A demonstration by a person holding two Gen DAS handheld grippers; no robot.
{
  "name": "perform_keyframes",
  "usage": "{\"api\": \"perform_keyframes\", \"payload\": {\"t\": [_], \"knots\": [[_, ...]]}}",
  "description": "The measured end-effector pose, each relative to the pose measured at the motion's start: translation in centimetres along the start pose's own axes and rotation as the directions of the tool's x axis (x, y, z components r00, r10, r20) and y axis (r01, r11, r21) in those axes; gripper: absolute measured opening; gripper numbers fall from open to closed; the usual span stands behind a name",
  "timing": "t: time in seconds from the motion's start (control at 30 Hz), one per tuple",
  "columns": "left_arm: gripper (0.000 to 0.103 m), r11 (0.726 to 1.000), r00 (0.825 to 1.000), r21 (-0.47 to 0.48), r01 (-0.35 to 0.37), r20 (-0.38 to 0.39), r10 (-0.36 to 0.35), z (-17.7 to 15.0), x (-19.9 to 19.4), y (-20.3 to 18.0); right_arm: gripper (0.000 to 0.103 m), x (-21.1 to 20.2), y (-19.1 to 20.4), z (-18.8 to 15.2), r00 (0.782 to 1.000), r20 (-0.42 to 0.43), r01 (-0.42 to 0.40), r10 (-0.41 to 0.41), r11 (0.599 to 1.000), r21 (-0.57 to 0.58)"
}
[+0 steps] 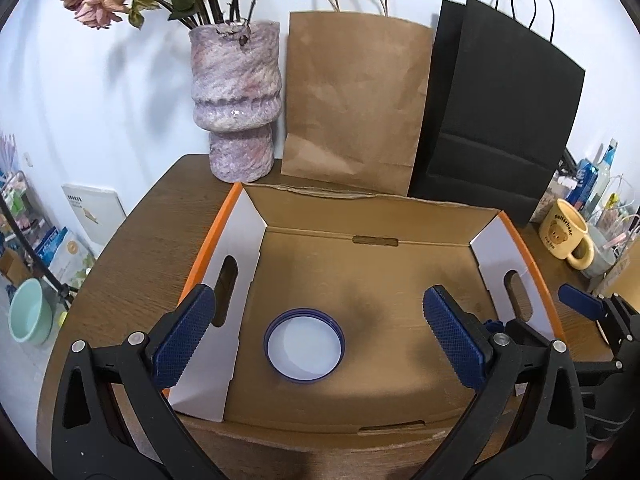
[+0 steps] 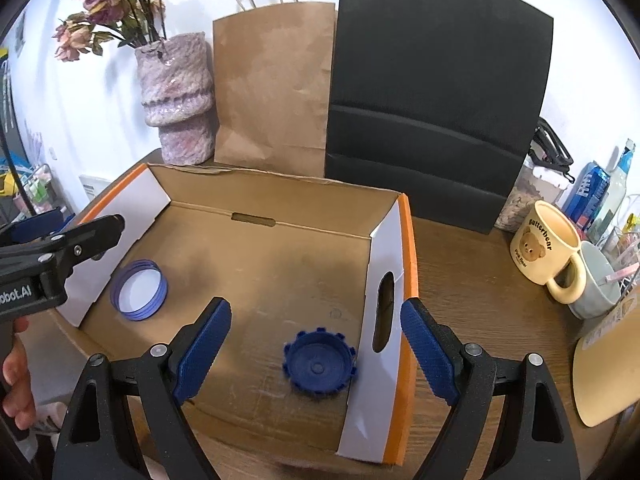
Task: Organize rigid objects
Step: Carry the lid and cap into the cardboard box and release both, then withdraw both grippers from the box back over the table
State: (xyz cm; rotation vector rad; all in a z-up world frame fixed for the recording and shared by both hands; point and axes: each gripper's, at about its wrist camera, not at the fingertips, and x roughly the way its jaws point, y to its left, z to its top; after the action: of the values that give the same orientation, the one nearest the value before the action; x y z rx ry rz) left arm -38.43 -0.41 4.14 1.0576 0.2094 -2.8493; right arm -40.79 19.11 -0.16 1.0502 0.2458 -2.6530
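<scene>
Two jar lids lie upside down on the floor of an open cardboard box (image 1: 372, 216). The blue-rimmed lid with a white inside (image 1: 304, 345) sits toward the box's left side, near the white inner flap (image 1: 224, 280). The dark blue ribbed cap (image 2: 319, 366) rests close against the right flap with its hand slot (image 2: 383, 312), though whether it touches the flap is hard to tell.

The left gripper (image 1: 320, 336) hangs above the white-lined lid with its jaws spread wide and nothing between them. The right gripper (image 2: 316, 352) hovers over the ribbed cap, jaws equally wide and empty. Both lids look already placed, so this seems to be a release or a pause between picks.

The main risks come from the box walls. The ribbed cap is so near the right flap that a descending finger could catch the flap and shove the light box across the wooden table (image 2: 460, 280). Both lids are shallow, so a grip on the rim could slip and flip one.

Behind the box stand a mottled purple vase (image 1: 236, 92) of dried roses, a brown paper bag (image 1: 352, 96) and a black paper bag (image 1: 496, 112); a bear mug (image 2: 548, 248) sits to the right. A wide swing toward the vase could topple it.
</scene>
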Motion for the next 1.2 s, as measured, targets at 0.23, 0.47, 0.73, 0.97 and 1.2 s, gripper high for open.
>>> {"api": "perform_keyframes", "payload": {"t": [0.23, 0.47, 0.73, 0.97, 1.2], "knots": [[0.103, 1.0, 0.999, 0.015, 0.019, 0.038, -0.019, -0.7, -2.2, 0.1, 0.091, -2.6, 0.2, -0.7, 0.999, 0.051, -0.001, 0.002, 1.0, -0.003], [0.103, 0.998, 0.999, 0.058, 0.012, 0.052, -0.015, -2.2, -4.0, 0.0, 0.091, -5.4, 0.3, -2.0, 0.997, 0.082, -0.002, 0.002, 1.0, -0.003], [0.103, 0.999, 0.997, 0.05, 0.023, 0.072, -0.027, -4.1, -6.3, 0.6, 0.091, -8.1, 0.6, -4.0, 0.995, 0.102, -0.001, 0.001, 1.0, -0.003], [0.103, 0.998, 0.995, 0.055, 0.024, 0.094, -0.029, -6.0, -9.1, 1.1, 0.091, -10.3, 0.4, -6.2, 0.994, 0.107, 0.01, -0.012, 1.0, 0.016], [0.103, 0.997, 0.994, 0.067, 0.03, 0.104, -0.037, -8.1, -11.7, 1.7, 0.091, -12.9, 0.4, -9.2, 0.994, 0.106, 0.022, -0.024, 1.0, 0.018]]}}
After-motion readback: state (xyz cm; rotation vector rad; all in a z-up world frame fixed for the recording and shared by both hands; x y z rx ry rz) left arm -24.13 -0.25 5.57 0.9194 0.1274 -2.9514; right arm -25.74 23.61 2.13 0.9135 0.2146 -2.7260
